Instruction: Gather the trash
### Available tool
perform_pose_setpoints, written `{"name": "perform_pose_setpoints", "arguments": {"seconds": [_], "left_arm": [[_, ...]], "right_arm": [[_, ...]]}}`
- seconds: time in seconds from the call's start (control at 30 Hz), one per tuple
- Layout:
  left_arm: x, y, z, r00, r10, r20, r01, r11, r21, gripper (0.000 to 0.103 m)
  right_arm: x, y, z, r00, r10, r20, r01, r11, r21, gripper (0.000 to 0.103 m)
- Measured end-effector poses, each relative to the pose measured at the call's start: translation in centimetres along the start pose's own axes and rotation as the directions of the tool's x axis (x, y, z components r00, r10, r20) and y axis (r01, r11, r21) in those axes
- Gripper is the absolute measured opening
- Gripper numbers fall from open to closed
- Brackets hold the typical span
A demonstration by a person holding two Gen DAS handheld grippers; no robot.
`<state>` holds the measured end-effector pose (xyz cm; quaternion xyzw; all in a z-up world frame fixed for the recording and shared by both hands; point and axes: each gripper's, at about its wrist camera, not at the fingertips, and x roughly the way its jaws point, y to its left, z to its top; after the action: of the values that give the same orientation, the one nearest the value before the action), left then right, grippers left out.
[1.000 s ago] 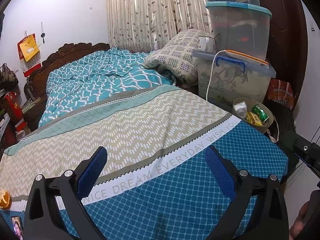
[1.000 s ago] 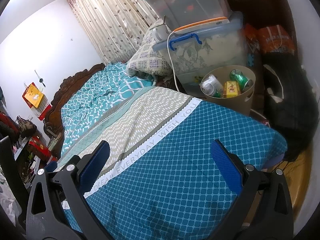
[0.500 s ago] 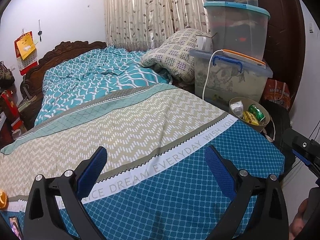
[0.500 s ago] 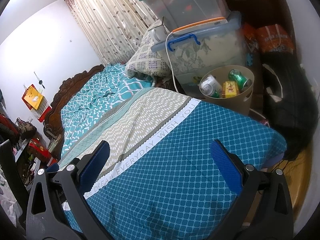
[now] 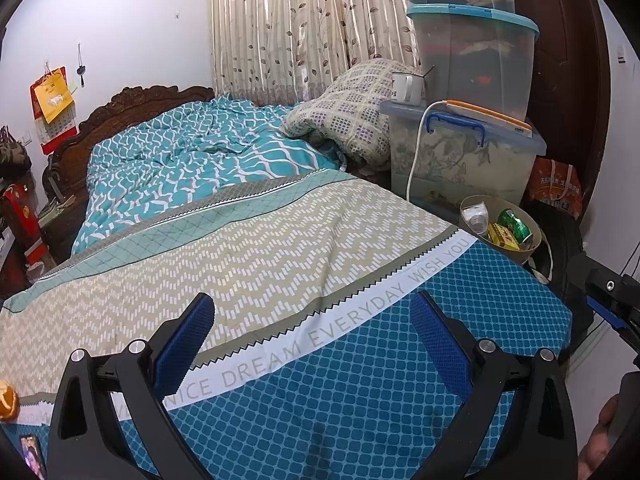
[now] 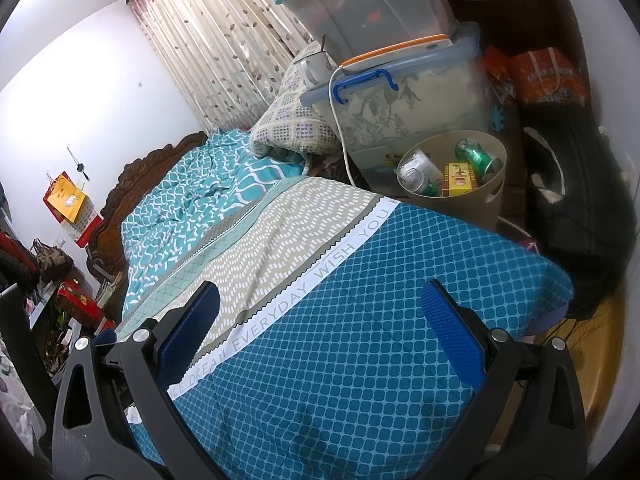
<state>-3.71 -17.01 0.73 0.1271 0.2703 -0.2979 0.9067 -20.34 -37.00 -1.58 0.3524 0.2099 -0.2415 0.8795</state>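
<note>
A beige waste bin [image 5: 534, 254] [image 6: 496, 200] stands on the floor at the bed's right side. Inside it lie a green can [image 5: 516, 222] [image 6: 478, 158], a yellow box [image 5: 505, 236] [image 6: 460, 176] and a crushed clear bottle [image 5: 476, 216] [image 6: 418, 172]. An orange peel [image 5: 8, 400] rests on the bedspread at the far left edge of the left wrist view. My left gripper [image 5: 312, 344] hovers open over the blue foot of the bed, holding nothing. My right gripper [image 6: 320, 336] is open and empty above the same blue patch.
The bed [image 5: 280, 248] fills most of both views. Stacked plastic storage boxes [image 5: 472, 148] with a white mug [image 5: 406, 88] and a white cable stand beyond the bin. A black bag [image 6: 576, 200] and orange bags [image 6: 548, 76] sit at the right. Cluttered shelves [image 6: 64, 304] line the left.
The left wrist view has drifted a little, so the bed and bin sit slightly lower and farther left. The right wrist view barely shifted. Both grippers stayed open.
</note>
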Motion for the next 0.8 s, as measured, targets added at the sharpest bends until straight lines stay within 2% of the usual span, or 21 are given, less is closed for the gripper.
{"name": "perform_pose_setpoints", "arguments": {"seconds": [0.17,0.8], "left_arm": [[-0.05,-0.09,0.02,1.000,0.021,0.006,-0.021,1.000,0.009,0.094],[-0.42,0.14,-0.10,0.999,0.030,0.020,-0.030,1.000,0.005,0.094]], "right_arm": [[0.03,0.00,0.04,1.000,0.001,0.002,-0.001,1.000,-0.001,0.100],[-0.13,0.33,-0.36,1.000,-0.001,0.001,0.001,1.000,0.001,0.100]]}}
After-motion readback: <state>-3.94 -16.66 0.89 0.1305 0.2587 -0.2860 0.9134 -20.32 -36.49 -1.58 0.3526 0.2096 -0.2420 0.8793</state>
